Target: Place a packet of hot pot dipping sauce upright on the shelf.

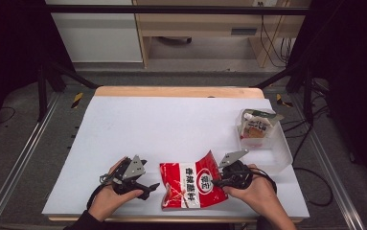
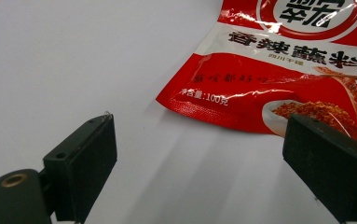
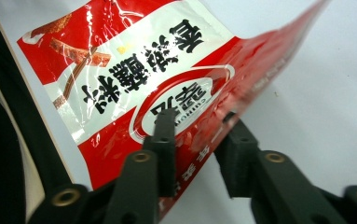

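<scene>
White table (image 1: pixel 138 124); right gripper (image 3: pixel 197 133) pinches red packet (image 3: pixel 120 70); left gripper (image 2: pixel 199 154) gapes empty, high view adds bin (image 1: pixel 281 153)

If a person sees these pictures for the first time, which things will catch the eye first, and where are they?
The eye goes first to the red seasoning packet at the near edge of the white table, between the two hands. The right tongs pinch its right edge and lift that side, while the left tongs stand open just beside its left side. At the far right, a clear plastic box holds another packet.
</scene>
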